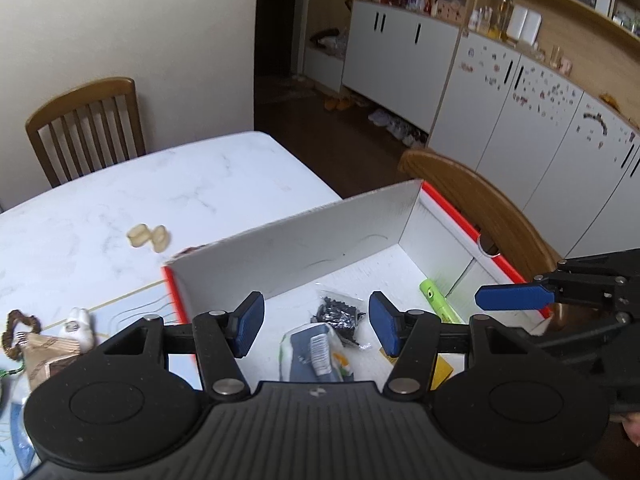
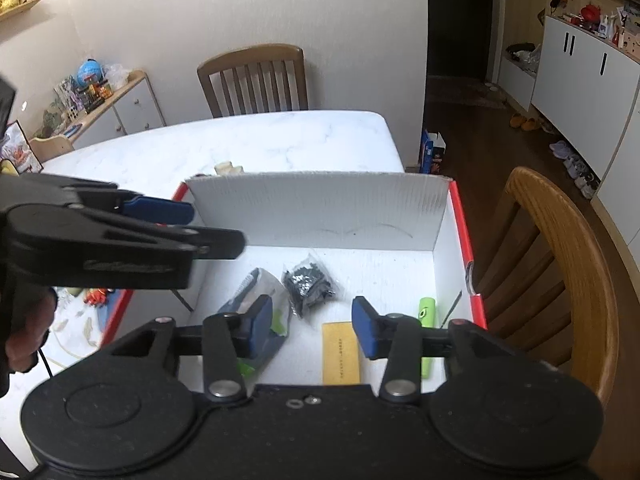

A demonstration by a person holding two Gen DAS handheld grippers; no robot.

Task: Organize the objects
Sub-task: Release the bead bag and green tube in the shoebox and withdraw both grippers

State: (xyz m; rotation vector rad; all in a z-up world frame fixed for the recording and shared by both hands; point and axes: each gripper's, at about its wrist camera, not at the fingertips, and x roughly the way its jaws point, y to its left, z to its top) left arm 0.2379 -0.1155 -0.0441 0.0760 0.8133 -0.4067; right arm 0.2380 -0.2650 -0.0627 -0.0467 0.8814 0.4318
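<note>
Left tool point(image 1: 316, 326) apart and empty, right tool point(image 2: 312, 328) apart and empty, both above box point(image 2: 320, 208)

The left gripper point(image 1: 316, 322) hides the near end of the toothbrush packet point(image 1: 316, 354) and most of the yellow card point(image 1: 442, 368). Shelf items point(image 1: 520, 20) far right are too small to identify.

We see a white marbled bench point(image 2: 280, 136) bearing an open box point(image 2: 320, 204) (red-edged) and two pale rings point(image 1: 149, 236) nearby.
</note>
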